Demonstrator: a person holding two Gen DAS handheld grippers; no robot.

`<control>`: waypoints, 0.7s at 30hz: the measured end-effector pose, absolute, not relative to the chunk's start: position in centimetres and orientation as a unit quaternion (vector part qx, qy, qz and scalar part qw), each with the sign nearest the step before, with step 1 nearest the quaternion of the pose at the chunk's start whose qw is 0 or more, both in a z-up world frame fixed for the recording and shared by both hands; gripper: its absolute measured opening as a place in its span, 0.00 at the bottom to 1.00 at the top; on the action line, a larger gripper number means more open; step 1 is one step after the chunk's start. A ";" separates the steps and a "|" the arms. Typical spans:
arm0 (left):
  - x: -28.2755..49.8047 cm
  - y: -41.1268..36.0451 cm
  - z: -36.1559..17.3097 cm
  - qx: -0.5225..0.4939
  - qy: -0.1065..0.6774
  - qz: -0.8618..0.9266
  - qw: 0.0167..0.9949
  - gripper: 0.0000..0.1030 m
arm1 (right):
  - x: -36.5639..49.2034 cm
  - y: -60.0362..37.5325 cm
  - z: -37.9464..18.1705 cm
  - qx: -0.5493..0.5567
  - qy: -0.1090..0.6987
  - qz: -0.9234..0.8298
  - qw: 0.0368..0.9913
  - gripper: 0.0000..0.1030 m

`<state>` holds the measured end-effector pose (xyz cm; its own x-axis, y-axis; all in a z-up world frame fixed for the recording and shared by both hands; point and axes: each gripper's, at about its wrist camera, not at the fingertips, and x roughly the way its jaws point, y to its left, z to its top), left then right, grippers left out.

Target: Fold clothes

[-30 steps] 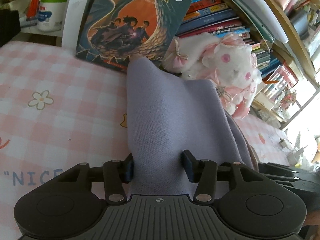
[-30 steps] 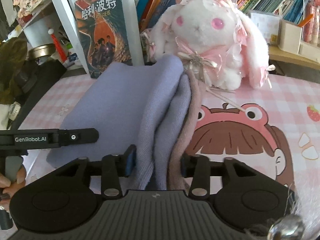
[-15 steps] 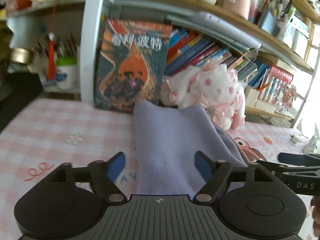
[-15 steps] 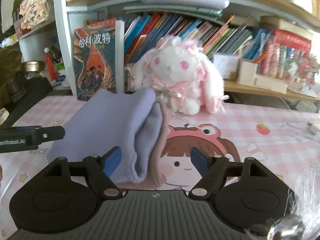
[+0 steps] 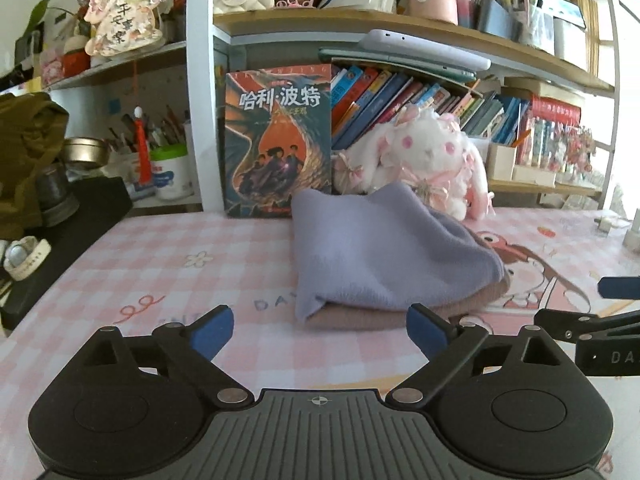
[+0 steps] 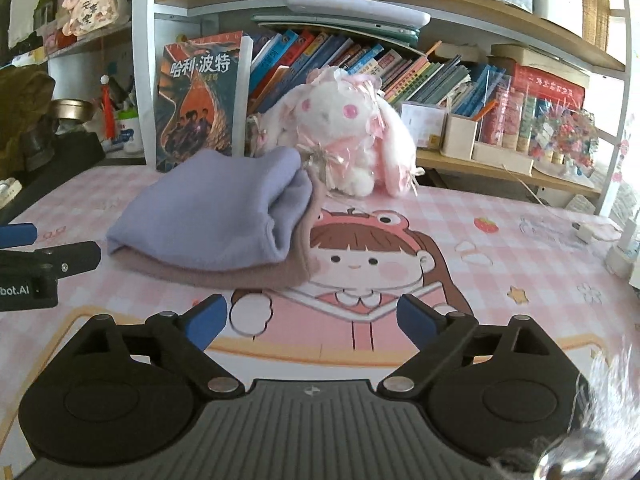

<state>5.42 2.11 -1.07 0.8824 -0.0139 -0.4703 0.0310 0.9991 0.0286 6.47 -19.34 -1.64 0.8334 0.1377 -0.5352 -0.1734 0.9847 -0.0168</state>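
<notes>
Both tongs point slightly downward over the pink mat [image 6: 500, 264]. The left gripper [image 5: 318, 330] and the right gripper [image 6: 312, 316] are opening wide, with nothing between the jaws. The folded lilac garment [image 5: 384, 256] lies just ahead of them, untouched. Behind it sit a plush rabbit [image 6: 344, 136] and an upright book [image 5: 278, 140].

A pink checked desk mat [image 6: 500, 208] is covering the table. Behind it, wooden shelves [image 5: 400, 26] on a white upright [image 5: 198, 92] are holding rows of books [image 6: 420, 72]. Bright daylight is entering from the right edge.
</notes>
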 end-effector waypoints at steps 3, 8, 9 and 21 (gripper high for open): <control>4.8 2.3 -1.5 0.017 0.242 -0.003 0.970 0.93 | 5.7 -19.2 -1.9 -0.033 0.273 0.074 0.959 0.95; 4.3 2.6 -2.4 0.020 0.245 0.006 0.969 0.93 | 5.2 -18.9 -2.3 -0.030 0.269 0.062 0.961 1.00; 4.3 2.6 -2.5 0.024 0.246 0.006 0.969 0.93 | 5.1 -18.9 -2.4 -0.026 0.268 0.058 0.961 1.00; 3.6 2.3 -3.1 0.042 0.243 -0.016 0.969 0.93 | 4.4 -18.6 -2.9 -0.009 0.254 0.024 0.967 1.00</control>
